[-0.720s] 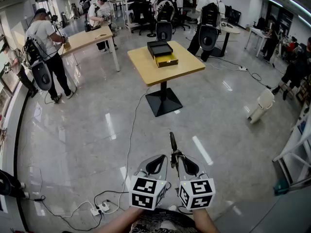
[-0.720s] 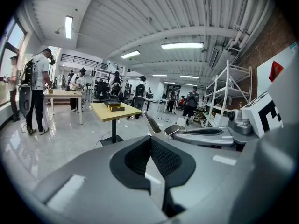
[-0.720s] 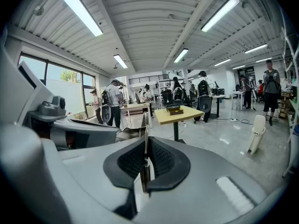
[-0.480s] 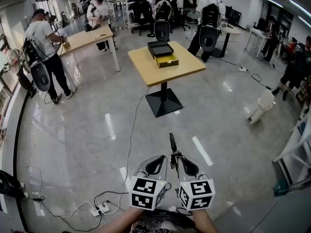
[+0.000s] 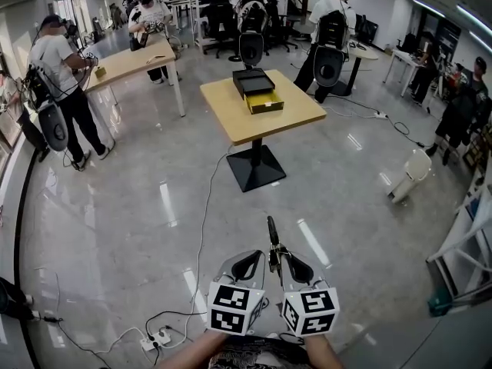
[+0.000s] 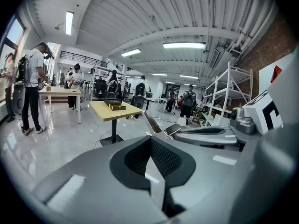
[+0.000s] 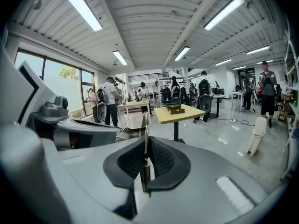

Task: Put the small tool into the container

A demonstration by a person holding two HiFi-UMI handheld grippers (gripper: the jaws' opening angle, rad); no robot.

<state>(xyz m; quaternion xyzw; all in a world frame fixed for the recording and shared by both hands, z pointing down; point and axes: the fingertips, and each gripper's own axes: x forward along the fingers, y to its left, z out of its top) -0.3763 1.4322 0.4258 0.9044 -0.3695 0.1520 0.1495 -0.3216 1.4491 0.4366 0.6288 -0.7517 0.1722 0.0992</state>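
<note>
In the head view my two grippers sit side by side at the bottom, far from the wooden table (image 5: 231, 118). The right gripper (image 5: 296, 266) is shut on a small tool (image 5: 272, 233), a thin dark blade that sticks forward past its fingertips. The right gripper view shows the blade (image 7: 145, 125) clamped between the black pads (image 7: 163, 160). My left gripper (image 5: 247, 262) is shut with nothing in it, its pads (image 6: 163, 157) meeting. The container (image 5: 257, 91), a black tray with a yellow box beside it, stands on the table's far side, also visible as the container (image 6: 114, 105) and the container (image 7: 176, 108).
A glossy floor lies between me and the table, crossed by a cable (image 5: 201, 229) that runs to a power strip (image 5: 157, 335). People with backpacks stand at another table (image 5: 127, 60) on the left and behind. A white chair (image 5: 407, 175) and metal shelving (image 5: 461, 252) are on the right.
The table and container have shifted slightly in the head view as I move. Both grippers keep their pose, and the tool stays in the right one.
</note>
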